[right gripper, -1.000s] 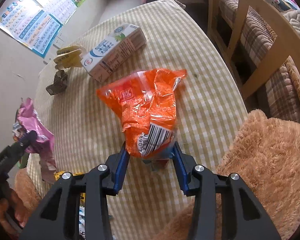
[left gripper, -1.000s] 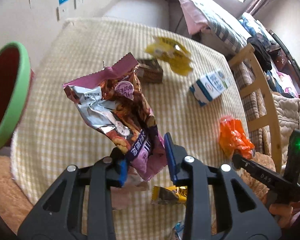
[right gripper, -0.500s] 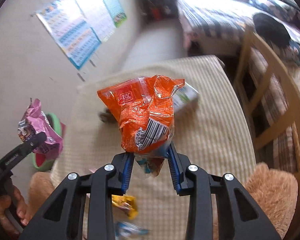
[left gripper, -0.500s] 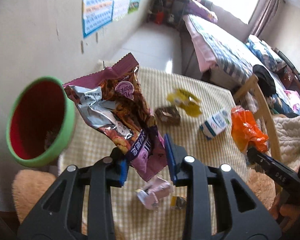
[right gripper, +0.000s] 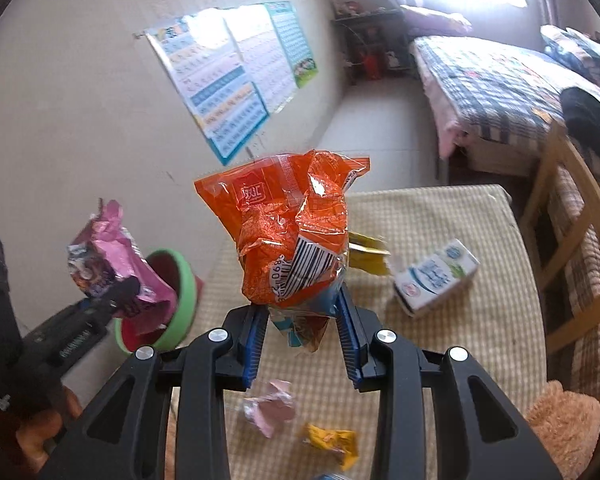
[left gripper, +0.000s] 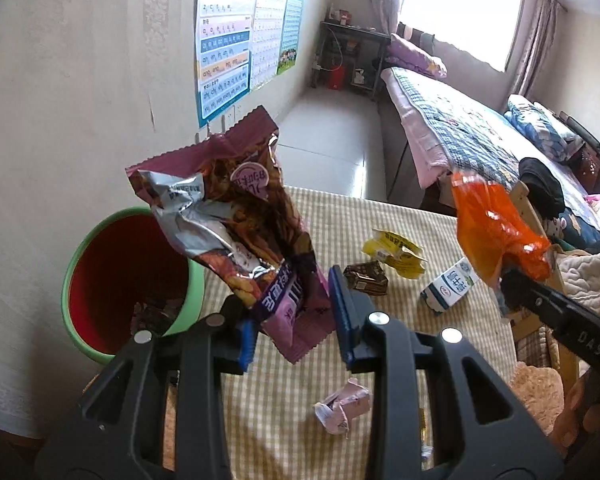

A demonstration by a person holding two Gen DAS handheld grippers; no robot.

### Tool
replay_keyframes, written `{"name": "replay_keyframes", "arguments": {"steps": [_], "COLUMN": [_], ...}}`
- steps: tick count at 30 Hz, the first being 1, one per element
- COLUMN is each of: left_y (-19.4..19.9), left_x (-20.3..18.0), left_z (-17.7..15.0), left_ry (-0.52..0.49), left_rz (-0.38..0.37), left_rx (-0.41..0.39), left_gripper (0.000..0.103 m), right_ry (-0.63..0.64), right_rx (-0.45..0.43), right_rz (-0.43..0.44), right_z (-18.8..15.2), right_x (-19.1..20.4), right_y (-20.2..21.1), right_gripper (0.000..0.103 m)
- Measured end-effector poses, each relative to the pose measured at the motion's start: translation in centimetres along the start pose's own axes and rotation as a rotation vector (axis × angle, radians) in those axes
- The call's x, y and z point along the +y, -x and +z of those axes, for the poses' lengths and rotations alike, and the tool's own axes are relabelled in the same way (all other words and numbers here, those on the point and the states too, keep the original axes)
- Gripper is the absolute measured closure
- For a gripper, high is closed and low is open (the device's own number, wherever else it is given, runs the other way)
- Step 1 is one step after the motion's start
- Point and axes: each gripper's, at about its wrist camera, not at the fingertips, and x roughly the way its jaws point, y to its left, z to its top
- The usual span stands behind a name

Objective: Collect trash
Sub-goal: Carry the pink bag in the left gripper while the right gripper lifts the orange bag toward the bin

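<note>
The surface, covered with a checked cloth, lies below both my tongs and carries the trash I have not collected yet. I hold both bags high above it so that they do not drag over the other pieces.

The bin, green outside and red inside, stands beside the surface, just to the left of my left tongs and lower than them. Its mouth is open to me, so I judge it is the place where the trash must go.

My left tongs are clenched on the purple snack bag. They grip only its lower end, and the bag stands up crumpled above the pads, near the rim of the bin. I think a release over the mouth would let it fall in.

My right tongs are grasping the orange bag by its bottom corner, and the bag rises in front of them. It is further from the bin than the purple one, so it probably waits for its turn.

Beyond my tongs lie the milk carton, on its side, the yellow wrapper and the small brown packet. Under my tongs, close to me, lie the pink wrapper and a small yellow candy wrapper. All of these are light and flat, so each needs a pinch at an edge.
</note>
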Motion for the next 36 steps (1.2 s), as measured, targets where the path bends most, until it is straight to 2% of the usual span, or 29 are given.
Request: {"name": "replay_keyframes", "arguments": {"steps": [9,22,36], "left_y": [0.9,1.3,1.0], "left_x": [0.6,1.7,4.4], "left_z": [-0.5,-0.7,-0.7], "left_ry": [-0.019,-0.003,0.045], "left_rz": [0.062,0.099,0.138], "left_rx": [-0.027,-0.039,-0.039], "left_gripper": [0.072,0.072,0.072], "right_ry": [0.073,0.110,0.171], "right_rx": [0.003,0.031,0.068], "right_rz": [0.044,0.077,0.103], "right_z": [0.3,0.1,-0.2], "right_x": [3.1,5.1,7.7], "right_y": [-0.4,-1.3,-2.9], "right_gripper": [0.070,0.070,0.070]}}
